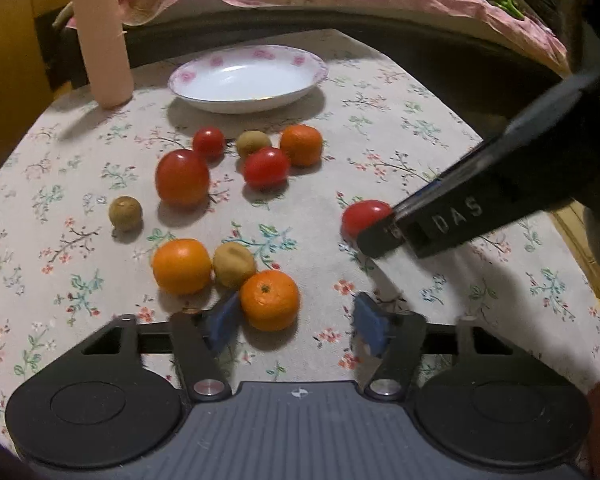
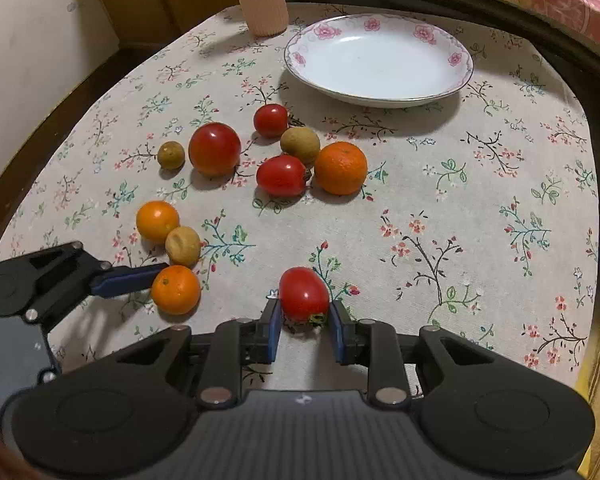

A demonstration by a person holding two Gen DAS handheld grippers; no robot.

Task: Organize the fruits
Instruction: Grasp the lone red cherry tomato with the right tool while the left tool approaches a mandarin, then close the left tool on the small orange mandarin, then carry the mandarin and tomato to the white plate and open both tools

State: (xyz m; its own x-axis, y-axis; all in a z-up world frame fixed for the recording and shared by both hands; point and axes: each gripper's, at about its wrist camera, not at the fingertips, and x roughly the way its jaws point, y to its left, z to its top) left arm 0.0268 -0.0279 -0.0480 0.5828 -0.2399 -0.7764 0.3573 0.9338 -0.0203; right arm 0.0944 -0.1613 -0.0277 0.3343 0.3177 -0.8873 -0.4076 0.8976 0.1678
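My right fingers are pinching the tomato; my left fingers are gaping around the six-o'clock orange — both could roll off the desk.

Two black handheld tongs with blue pads

The left tongs and right tongs each have a ribbed grey centre plate with a small cross mark, flanked by black rounded housings with circular recesses, black linkage arms on silver pivot screws, and triangular cut-outs. The fingertips wear blue pads. One black finger bears raised letters "DAS".
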